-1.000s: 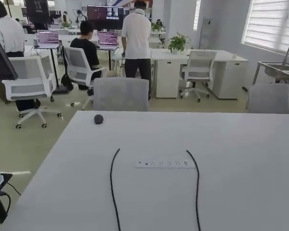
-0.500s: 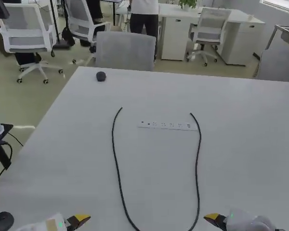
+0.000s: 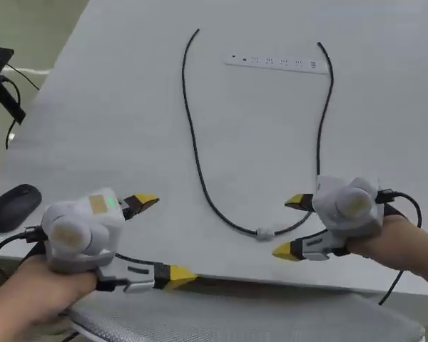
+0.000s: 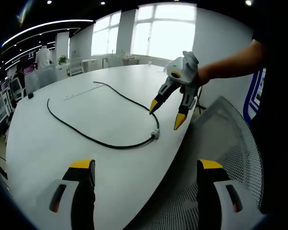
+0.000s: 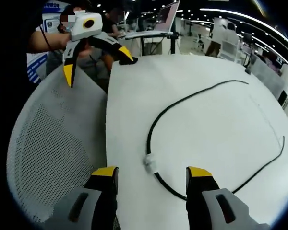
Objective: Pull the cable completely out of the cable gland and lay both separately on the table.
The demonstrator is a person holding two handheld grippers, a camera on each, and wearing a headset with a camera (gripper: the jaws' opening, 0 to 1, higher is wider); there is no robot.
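Observation:
A long black cable [image 3: 192, 135] lies in a U shape on the white table [image 3: 128, 114]. A small pale cable gland [image 3: 265, 232] sits on the bend of the U near the front edge. My right gripper [image 3: 287, 226] stands open just right of the gland, one fingertip above it and one below. My left gripper [image 3: 166, 237] is open further left at the table's edge, holding nothing. In the right gripper view the gland [image 5: 150, 164] lies just ahead, between the open jaws. The left gripper view has the gland [image 4: 155, 134] in the middle distance, with the right gripper [image 4: 167, 115] just beyond it.
A white power strip [image 3: 274, 63] lies across the far side between the cable's two ends. A black mouse [image 3: 13, 206] rests at the left edge. A grey mesh chair back [image 3: 235, 320] stands right below the table's front edge, under both grippers.
The head camera has tilted down, so the table's near edge shows. Both grippers have risen into view at that edge. The cable and gland lie as before.

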